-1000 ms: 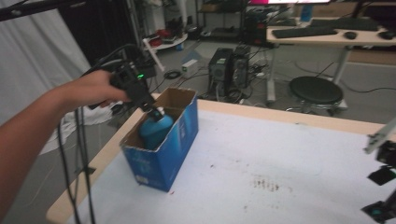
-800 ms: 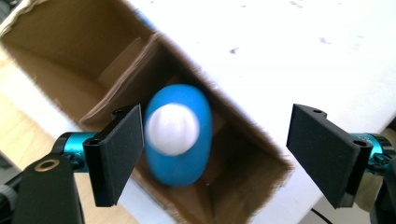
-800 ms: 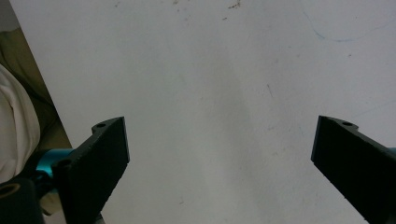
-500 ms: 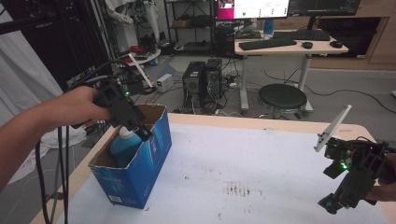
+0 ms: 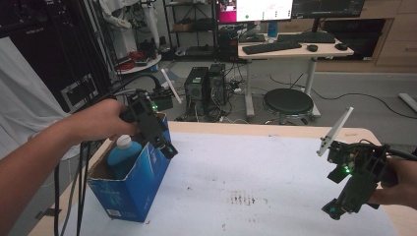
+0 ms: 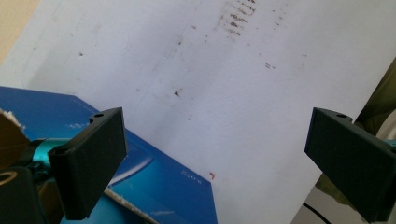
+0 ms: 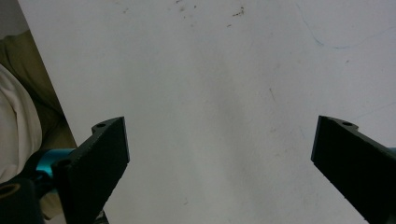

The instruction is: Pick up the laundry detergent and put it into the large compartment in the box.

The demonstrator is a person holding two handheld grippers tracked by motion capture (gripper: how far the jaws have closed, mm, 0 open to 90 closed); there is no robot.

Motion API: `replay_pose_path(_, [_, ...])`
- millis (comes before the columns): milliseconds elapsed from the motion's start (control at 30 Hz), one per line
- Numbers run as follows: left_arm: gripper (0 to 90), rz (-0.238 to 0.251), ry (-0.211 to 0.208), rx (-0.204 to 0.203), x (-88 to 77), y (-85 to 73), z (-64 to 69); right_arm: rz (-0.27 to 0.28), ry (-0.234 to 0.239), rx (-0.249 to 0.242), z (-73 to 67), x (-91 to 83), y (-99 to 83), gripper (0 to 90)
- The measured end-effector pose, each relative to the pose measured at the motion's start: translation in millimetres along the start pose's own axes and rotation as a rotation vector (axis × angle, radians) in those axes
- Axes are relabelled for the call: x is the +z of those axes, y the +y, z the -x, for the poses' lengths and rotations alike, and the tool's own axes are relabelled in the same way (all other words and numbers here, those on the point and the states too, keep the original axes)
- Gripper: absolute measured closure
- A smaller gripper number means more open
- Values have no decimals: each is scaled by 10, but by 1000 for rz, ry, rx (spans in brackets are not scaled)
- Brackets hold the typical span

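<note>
A blue cardboard box (image 5: 132, 192) stands open at the table's left edge. Inside it a blue bottle with a white cap (image 5: 122, 153) stands upright. My left gripper (image 5: 167, 149) hangs just over the box's right rim, beside the bottle and clear of it. Its jaws have just been opening and now stand wide with nothing between them. In the left gripper view, that gripper (image 6: 215, 158) looks down on the box's blue wall (image 6: 161, 177) and the white table cover (image 6: 261, 93). My right gripper (image 5: 336, 210) hovers low at the table's right, and in its own view it (image 7: 219, 163) is open and empty.
The white table cover (image 5: 255, 162) carries a dark stain (image 5: 243, 199) near the front middle. Black cables (image 5: 81, 167) hang down left of the box. Behind the table stand a round stool (image 5: 287, 102), computer towers (image 5: 206, 88) and a desk with a keyboard (image 5: 272, 46).
My left gripper let go of the bottle, which stays in the box, and moved right to the box's rim with jaws wider. The right gripper came into the picture.
</note>
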State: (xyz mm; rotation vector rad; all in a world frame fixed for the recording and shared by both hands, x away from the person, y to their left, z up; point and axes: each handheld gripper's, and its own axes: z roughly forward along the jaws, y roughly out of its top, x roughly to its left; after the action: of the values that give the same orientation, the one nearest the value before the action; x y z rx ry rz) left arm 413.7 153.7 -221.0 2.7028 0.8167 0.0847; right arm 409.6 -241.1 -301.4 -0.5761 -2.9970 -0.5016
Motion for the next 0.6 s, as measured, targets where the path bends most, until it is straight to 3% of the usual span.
replay_pose_path(200, [58,-9,5,-8,121,133,46,6,-7,9,-10,-17,-2,33])
replay_pose_path(300, [58,6,39,-41,159,216,59,10,-12,7,-12,-18,3,33])
replay_pose_path(400, [58,34,51,-17,192,306,108,7,-11,18,-27,-20,12,33])
replay_pose_path(467, [58,9,35,16,233,370,143,9,-15,16,-31,-25,13,33])
replay_pose_path(533, [59,-2,37,19,276,430,168,16,-16,22,-34,-34,15,33])
replay_pose_path(600, [59,-17,7,31,323,498,177,16,-16,24,-33,-37,15,33])
